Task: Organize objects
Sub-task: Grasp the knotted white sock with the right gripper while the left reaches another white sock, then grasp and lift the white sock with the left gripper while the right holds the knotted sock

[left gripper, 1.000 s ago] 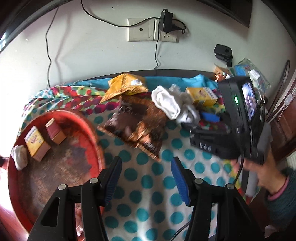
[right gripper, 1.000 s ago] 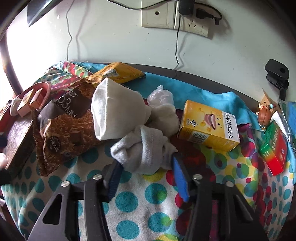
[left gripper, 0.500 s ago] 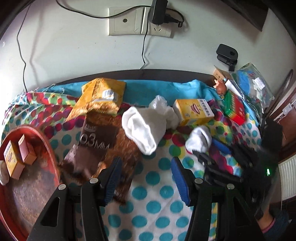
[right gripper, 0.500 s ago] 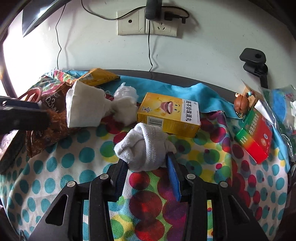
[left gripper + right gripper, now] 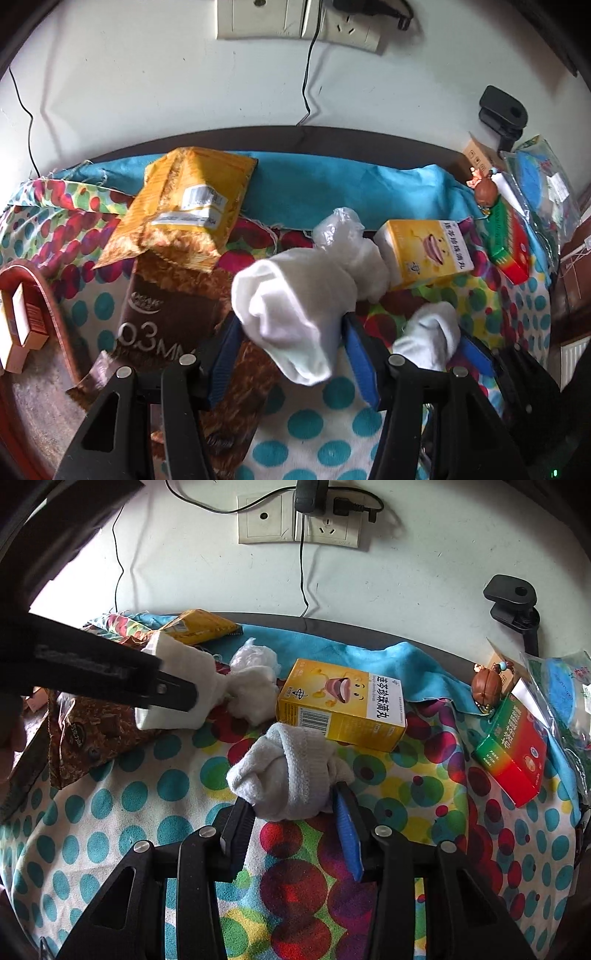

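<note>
The left tongs (image 5: 290, 352) straddle a white sock (image 5: 291, 306), jaws apart, beside the brown bag (image 5: 166, 325). The right tongs (image 5: 291, 825) clamp a rolled sock (image 5: 288, 775) just before the yellow box (image 5: 341, 705); open dotted cloth (image 5: 122, 812) lies leftward.

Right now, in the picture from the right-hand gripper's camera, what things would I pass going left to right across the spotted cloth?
Brown snack bag → flat white sock → crumpled plastic wrap → balled sock in the right gripper → yellow box → brown walnut charm → red-green box.
</note>
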Demonstrator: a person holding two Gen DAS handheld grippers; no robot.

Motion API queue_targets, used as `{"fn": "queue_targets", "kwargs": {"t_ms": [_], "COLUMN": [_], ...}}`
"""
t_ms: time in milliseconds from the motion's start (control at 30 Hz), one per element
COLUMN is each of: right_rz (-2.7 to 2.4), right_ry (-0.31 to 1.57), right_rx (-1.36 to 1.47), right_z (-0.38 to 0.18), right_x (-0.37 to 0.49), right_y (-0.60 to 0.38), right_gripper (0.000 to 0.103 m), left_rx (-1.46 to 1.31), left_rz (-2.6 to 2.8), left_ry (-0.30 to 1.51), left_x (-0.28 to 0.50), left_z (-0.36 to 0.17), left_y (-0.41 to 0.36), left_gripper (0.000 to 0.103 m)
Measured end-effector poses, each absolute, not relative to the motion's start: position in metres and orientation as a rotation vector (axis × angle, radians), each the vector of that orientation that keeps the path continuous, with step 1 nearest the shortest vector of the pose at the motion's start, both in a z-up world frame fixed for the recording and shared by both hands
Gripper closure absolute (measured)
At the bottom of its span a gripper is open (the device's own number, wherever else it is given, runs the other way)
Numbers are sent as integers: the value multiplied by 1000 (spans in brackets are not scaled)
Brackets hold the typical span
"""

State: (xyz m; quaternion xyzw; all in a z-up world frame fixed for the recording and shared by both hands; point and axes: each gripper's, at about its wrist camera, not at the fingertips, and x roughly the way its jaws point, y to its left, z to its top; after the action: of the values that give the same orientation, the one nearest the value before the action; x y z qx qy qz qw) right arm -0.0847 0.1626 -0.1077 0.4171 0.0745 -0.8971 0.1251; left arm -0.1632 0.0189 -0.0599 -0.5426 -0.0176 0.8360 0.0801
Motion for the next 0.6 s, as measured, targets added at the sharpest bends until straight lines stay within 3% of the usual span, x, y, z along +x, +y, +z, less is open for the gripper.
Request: {"fn": "queue_targets", "kwargs": {"t_ms": [133, 233, 333, 600], "right_rz": [-2608, -2609, -2610, -2611], "right_ry": [203, 208, 213, 214], "right_rx": [1218, 1219, 1220, 1219], "right_z": [-108, -108, -108, -107], "right_x": [-86, -86, -85, -85], "right_y": [164, 163, 162, 162], "right_gripper": [63, 63, 63, 63], "left_rx": [-1549, -1539, -1523, -1491], "left_rz": [2542, 2543, 2552, 2548], "left_ry": [-28, 12, 34, 83], "left_x": [-161, -160, -155, -132], "left_z": [-58, -58, -55, -42], "left_y": [23, 27, 29, 33], "left_gripper": [47, 64, 69, 71]}}
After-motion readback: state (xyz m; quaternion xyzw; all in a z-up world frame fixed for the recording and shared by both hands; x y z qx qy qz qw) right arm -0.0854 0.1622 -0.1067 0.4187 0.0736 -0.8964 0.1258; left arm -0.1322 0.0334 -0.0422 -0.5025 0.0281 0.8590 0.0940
